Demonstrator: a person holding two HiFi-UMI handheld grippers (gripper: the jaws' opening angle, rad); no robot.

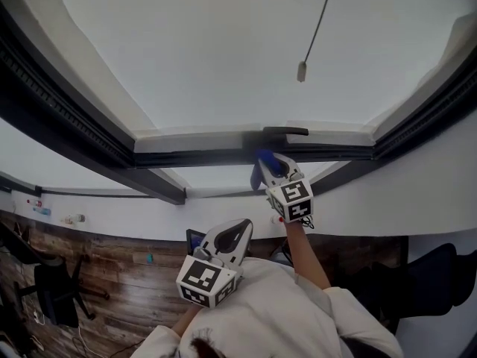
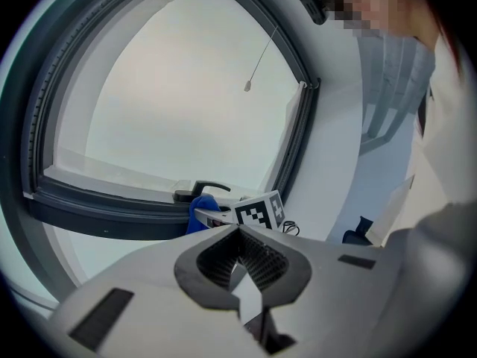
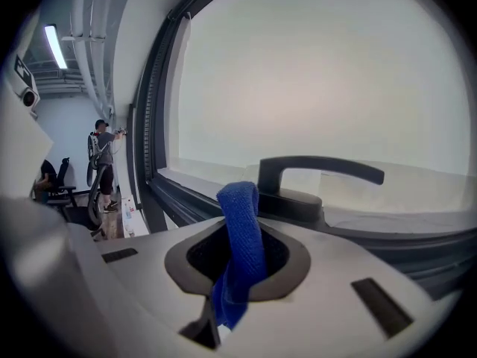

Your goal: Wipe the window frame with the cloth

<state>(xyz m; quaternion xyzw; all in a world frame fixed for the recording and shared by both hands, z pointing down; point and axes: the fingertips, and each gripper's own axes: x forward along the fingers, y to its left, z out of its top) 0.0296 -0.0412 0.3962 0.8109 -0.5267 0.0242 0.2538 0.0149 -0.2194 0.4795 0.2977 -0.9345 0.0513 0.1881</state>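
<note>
The dark window frame point(image 1: 223, 157) runs across the head view, with a black handle point(image 1: 285, 131) on its lower rail. My right gripper point(image 1: 268, 167) is raised to that rail just below the handle and is shut on a blue cloth point(image 1: 267, 162). In the right gripper view the cloth point(image 3: 240, 233) stands up out of the jaws, close to the handle point(image 3: 320, 171) and the frame point(image 3: 182, 198). My left gripper point(image 1: 234, 235) hangs lower, near the person's chest, shut and holding nothing. The left gripper view shows the cloth point(image 2: 200, 209) against the frame point(image 2: 112, 213).
A thin pull cord with a small weight point(image 1: 302, 71) hangs in front of the pane. Below the window are a white wall, a wood floor point(image 1: 112, 289) and a black chair point(image 1: 52, 289). A person point(image 3: 100, 159) stands far off at the left.
</note>
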